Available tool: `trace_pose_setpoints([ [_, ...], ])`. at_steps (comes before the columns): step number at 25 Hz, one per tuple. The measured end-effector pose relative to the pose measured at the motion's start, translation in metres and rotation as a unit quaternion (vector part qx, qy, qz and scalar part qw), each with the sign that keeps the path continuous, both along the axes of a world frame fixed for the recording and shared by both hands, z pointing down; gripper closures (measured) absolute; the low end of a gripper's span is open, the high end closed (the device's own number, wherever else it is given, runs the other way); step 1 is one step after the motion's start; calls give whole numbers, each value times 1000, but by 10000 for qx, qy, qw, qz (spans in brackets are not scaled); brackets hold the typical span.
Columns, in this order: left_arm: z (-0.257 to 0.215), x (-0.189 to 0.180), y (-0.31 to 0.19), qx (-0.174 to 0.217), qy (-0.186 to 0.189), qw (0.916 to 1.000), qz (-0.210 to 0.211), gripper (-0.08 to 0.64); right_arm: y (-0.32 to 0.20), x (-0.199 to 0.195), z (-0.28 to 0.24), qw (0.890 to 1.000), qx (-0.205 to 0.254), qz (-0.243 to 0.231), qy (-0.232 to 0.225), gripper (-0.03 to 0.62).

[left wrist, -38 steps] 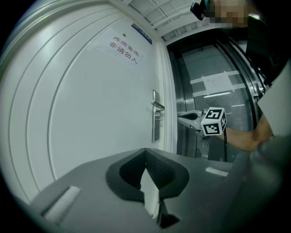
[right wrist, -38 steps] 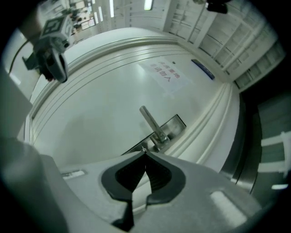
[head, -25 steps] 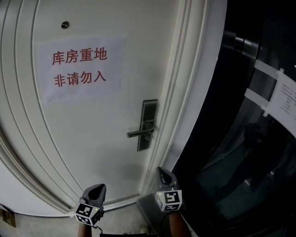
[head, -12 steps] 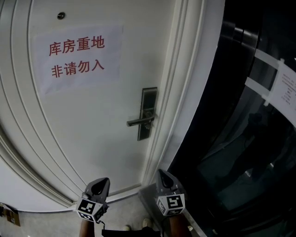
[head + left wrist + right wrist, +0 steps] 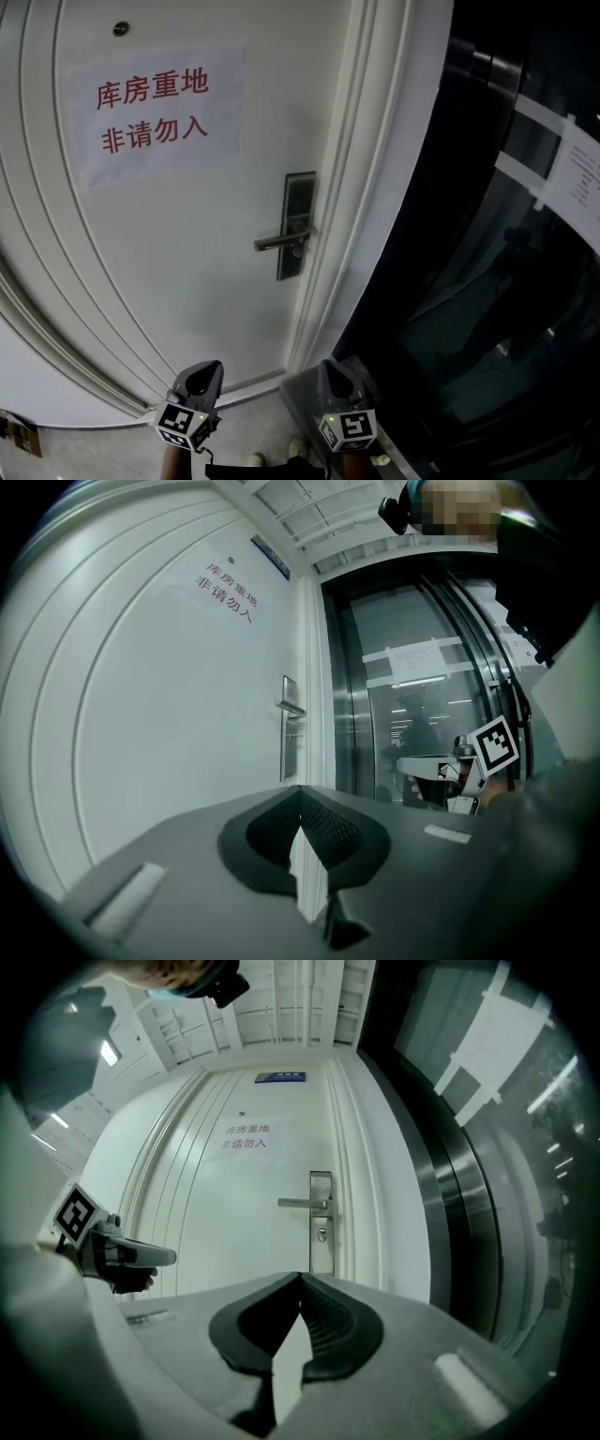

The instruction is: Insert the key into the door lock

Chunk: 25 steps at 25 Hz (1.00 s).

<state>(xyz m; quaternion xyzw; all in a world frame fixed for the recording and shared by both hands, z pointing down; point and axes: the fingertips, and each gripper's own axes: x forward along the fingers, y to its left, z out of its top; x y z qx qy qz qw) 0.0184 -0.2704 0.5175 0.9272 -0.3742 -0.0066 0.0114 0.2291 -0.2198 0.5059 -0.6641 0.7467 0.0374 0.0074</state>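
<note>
Door lock [image 5: 322,1235] untouched; fingers [image 5: 338,833] [image 5: 325,1327] closed, empty

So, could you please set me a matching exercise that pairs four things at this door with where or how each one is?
Things:
1. paper notice
2. lever handle
3. peephole
4. right tool

Descriptions:
A. juts left from the dark lock plate
B. jaws shut, nothing between them
C. red characters, upper part of the door
D. above the notice, near the door's top

Pairs: 1-C; 2-A; 3-D; 4-B
</note>
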Motion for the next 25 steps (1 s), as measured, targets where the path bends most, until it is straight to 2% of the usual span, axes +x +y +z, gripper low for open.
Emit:
trace_pose_setpoints([
  [25, -1, 6, 3, -5, 31, 10000, 65, 557, 4, -3, 3, 9999, -144, -28, 53, 591],
])
